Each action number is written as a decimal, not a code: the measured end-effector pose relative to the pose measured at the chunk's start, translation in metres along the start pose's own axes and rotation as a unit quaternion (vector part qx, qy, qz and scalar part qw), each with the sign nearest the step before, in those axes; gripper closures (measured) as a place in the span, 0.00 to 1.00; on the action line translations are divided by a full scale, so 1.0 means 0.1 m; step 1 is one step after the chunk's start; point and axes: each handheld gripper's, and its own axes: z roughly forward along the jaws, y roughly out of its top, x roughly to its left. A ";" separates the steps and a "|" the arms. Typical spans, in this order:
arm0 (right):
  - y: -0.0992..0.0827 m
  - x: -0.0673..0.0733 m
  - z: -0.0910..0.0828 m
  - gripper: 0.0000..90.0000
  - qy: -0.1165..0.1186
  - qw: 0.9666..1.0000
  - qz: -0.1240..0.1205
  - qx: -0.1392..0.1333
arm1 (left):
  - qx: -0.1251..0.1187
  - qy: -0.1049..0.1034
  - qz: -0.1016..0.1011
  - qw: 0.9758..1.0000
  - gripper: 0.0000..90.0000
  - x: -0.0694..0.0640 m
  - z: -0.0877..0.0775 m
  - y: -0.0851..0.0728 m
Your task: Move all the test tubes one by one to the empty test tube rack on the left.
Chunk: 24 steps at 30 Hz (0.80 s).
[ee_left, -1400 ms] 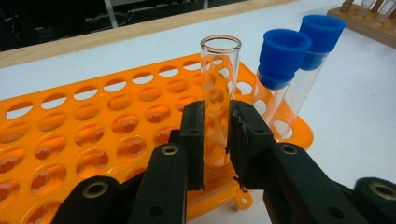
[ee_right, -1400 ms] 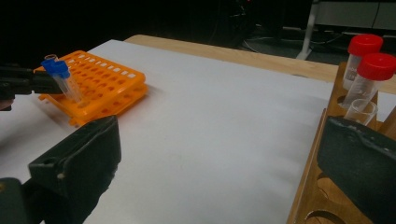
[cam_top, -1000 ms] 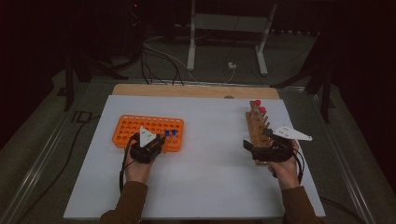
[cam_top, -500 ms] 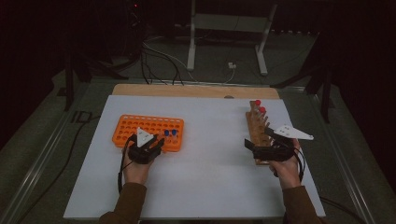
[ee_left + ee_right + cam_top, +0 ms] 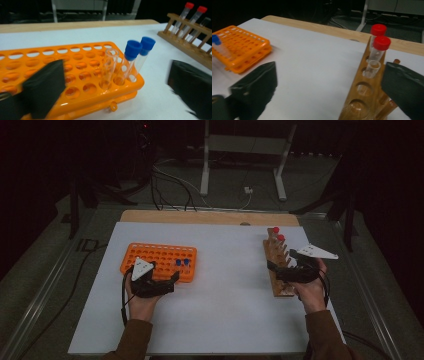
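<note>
Since a second ago the left gripper (image 5: 110,82) has let go, jaws just opened wide; a clear tube (image 5: 109,68) stands free in the orange rack (image 5: 75,72) beside two blue-capped tubes (image 5: 130,62); the right gripper (image 5: 329,90) hangs spread at the wooden rack (image 5: 362,100).

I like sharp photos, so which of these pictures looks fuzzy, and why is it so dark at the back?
Left gripper view: the black jaws look smeared, the blue-capped tubes fairly sharp. Right gripper view: the orange rack is soft. High view: light falls on the white table, the room behind stays dark.
</note>
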 end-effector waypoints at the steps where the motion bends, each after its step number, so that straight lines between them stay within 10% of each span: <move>1: 0.02 -0.02 0.01 0.04 -0.002 1.000 0.002 0.001 | -0.006 0.002 0.002 1.000 0.00 -0.01 -0.02 0.01; 10: 0.10 -0.23 0.17 0.15 -0.039 0.999 0.009 0.021 | -0.015 -0.008 0.009 1.000 0.01 -0.05 -0.09 0.03; 17: 0.06 -0.35 0.32 0.55 -0.056 0.998 0.008 0.042 | -0.008 -0.011 0.017 1.000 0.01 -0.09 -0.07 0.03; 24: 0.05 -0.40 0.47 0.73 -0.086 0.994 0.007 0.060 | -0.006 -0.010 0.019 1.000 0.01 -0.10 -0.07 0.02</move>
